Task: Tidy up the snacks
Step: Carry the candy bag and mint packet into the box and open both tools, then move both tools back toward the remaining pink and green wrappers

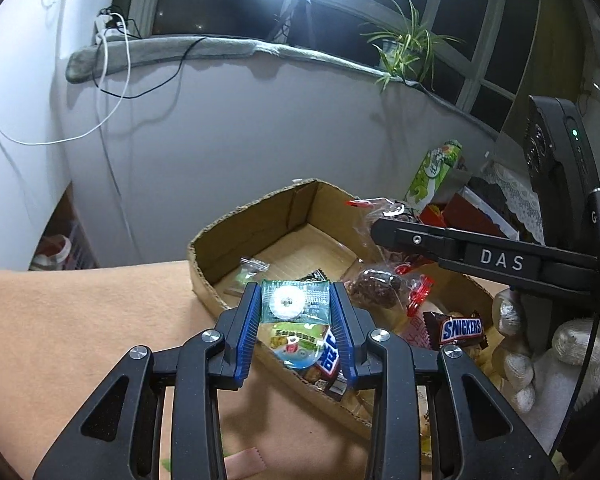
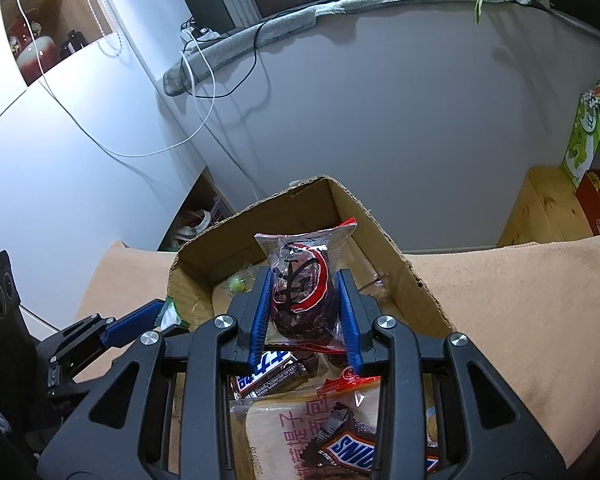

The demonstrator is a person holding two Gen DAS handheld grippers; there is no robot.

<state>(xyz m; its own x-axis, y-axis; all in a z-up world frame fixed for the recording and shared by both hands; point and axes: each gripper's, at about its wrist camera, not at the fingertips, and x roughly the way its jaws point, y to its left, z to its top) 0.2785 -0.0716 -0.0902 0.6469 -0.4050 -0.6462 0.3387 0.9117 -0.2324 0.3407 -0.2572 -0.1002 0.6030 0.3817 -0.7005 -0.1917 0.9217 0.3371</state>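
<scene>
An open cardboard box (image 1: 256,216) sits on a tan cloth and holds snacks. My left gripper (image 1: 296,300) is shut on a clear green-tinted candy packet (image 1: 294,302) and holds it above the box's near edge. My right gripper (image 2: 305,280) is shut on a clear red-printed packet of dark dried fruit (image 2: 302,284) over the box (image 2: 364,204); that packet also shows in the left wrist view (image 1: 374,286). A Snickers bar (image 1: 458,330) lies in the box, also visible in the right wrist view (image 2: 352,450). A small green candy (image 2: 238,283) lies on the box floor.
A blue-wrapped bar (image 1: 330,360) and a bread packet (image 2: 296,428) lie in the box. A green tall carton (image 1: 432,172) and red boxes (image 1: 464,210) stand at the right. White wall and sill with cables (image 1: 112,76) lie behind. Tan cloth (image 2: 520,312) covers the table.
</scene>
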